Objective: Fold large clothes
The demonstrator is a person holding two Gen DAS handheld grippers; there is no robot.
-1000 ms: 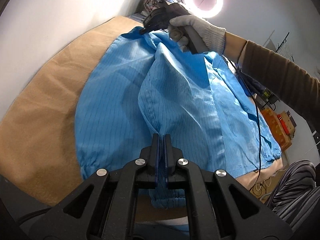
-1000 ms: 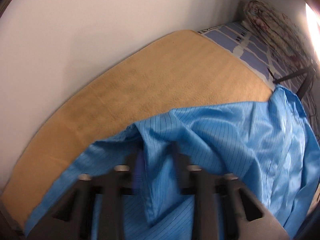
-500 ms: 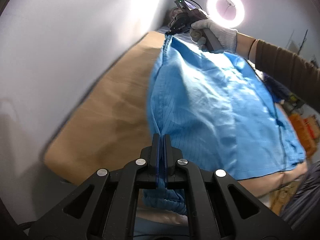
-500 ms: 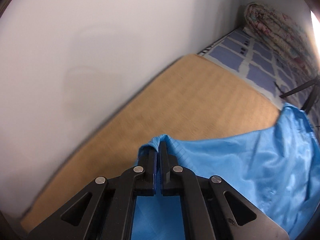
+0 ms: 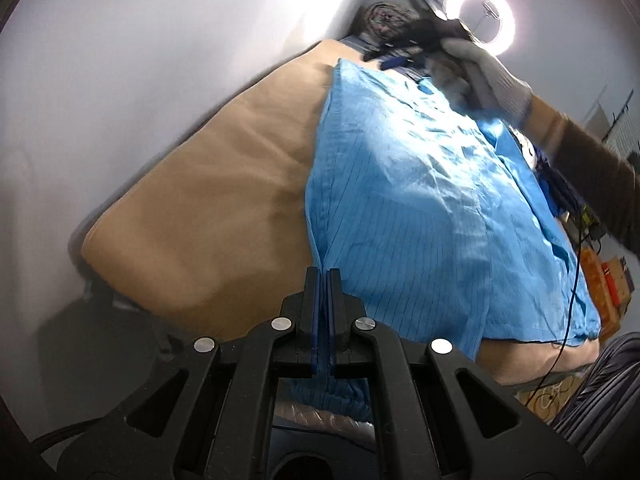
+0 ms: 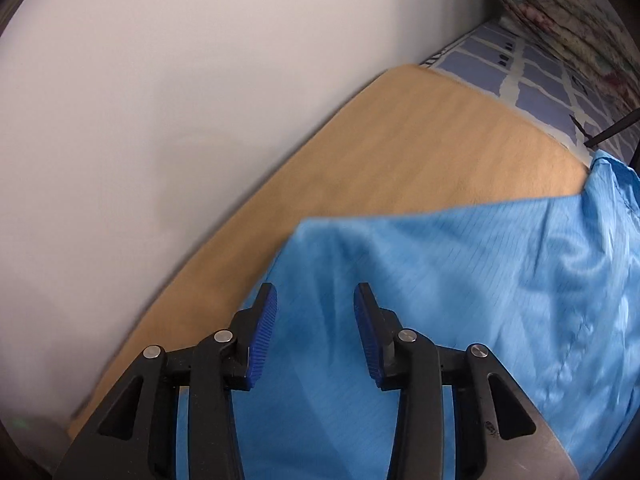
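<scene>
Wall (image 5: 160,60): pale and plain, running along the far side of the bed. Mat (image 5: 224,184): tan, spread over the bed beside the wall, with a blue checked sheet (image 6: 532,80) beyond its far end and a rolled floral quilt (image 6: 560,12) in the corner. Garment (image 5: 432,208): blue with thin dark pinstripes, lying on the mat in a long folded panel; its straight folded edge faces the wall, and bare mat shows between that edge and the wall. Ring light (image 5: 480,20): lit, standing past the head of the bed. Left gripper (image 5: 322,276): jaws pressed together on the near corner of the garment, with an elastic cuff bunched below them. Right gripper (image 6: 316,300): jaws spread wide apart with nothing between the blue ribbed pads (image 6: 266,320), hovering over the garment's far corner; in the left wrist view it appears blurred, held by a gloved hand (image 5: 484,76) above the cloth.
</scene>
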